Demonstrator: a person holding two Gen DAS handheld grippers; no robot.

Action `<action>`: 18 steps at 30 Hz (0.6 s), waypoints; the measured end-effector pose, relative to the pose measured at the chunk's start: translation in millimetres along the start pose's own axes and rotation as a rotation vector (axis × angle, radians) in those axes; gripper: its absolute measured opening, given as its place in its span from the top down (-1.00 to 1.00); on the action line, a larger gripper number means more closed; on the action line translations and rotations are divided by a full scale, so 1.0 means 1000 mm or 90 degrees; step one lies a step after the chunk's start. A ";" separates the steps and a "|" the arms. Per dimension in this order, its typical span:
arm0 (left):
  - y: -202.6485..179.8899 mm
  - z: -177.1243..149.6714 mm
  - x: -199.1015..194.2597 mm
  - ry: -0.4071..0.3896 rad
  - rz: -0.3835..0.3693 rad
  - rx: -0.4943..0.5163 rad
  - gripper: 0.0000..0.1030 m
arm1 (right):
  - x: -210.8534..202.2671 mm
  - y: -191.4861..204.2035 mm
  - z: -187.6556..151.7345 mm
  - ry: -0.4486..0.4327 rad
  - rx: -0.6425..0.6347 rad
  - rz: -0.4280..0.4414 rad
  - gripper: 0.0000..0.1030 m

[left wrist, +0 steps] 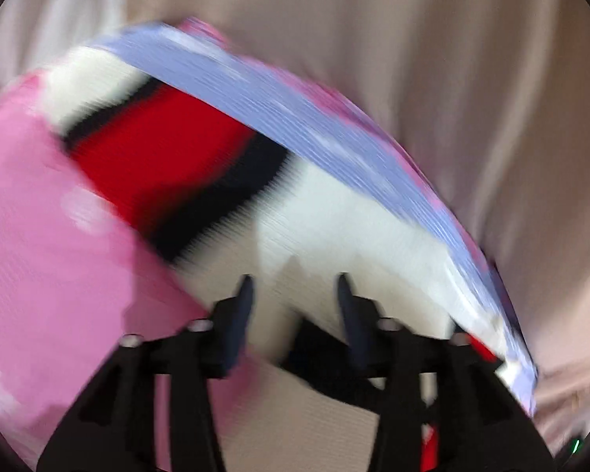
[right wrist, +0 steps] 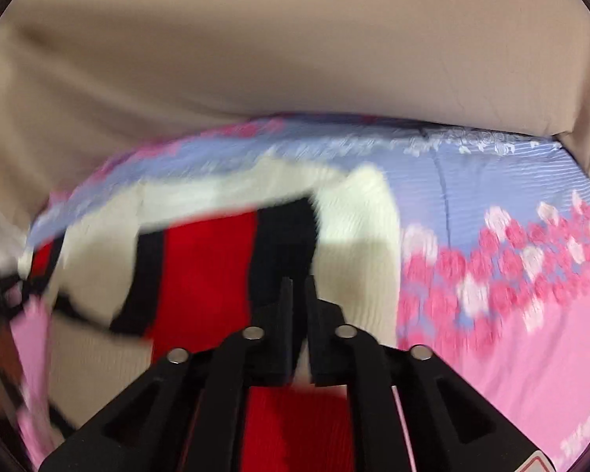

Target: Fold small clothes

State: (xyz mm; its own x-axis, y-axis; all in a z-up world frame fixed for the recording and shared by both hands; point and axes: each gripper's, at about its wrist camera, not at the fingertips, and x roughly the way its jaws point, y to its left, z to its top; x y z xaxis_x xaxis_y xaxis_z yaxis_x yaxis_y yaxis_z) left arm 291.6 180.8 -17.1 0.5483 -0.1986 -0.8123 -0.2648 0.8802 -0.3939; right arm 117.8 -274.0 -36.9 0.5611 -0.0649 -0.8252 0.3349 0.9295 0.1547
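A small knit garment with white, red and black bands lies on a pink and lilac flowered bedsheet. Both views are motion-blurred. My left gripper is open, its fingers apart just above the garment's white part. In the right wrist view the garment is partly lifted and draped. My right gripper is shut on the garment, pinching its black and white knit edge between the fingers.
A beige curtain or sheet hangs behind the bed. The flowered bedsheet spreads to the right of the garment. The bed's far edge runs close behind the garment.
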 end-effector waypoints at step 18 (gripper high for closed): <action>0.133 0.104 0.000 -0.068 0.101 -0.111 1.00 | -0.063 0.083 -0.130 0.090 -0.004 0.038 0.38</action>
State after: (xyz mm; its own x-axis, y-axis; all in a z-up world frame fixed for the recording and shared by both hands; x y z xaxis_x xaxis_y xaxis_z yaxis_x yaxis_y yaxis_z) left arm 339.2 342.5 -24.5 0.5676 -0.0089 -0.8232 -0.4813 0.8077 -0.3406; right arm 11.7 -145.9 -42.7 0.4671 0.0424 -0.8832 0.2993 0.9323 0.2031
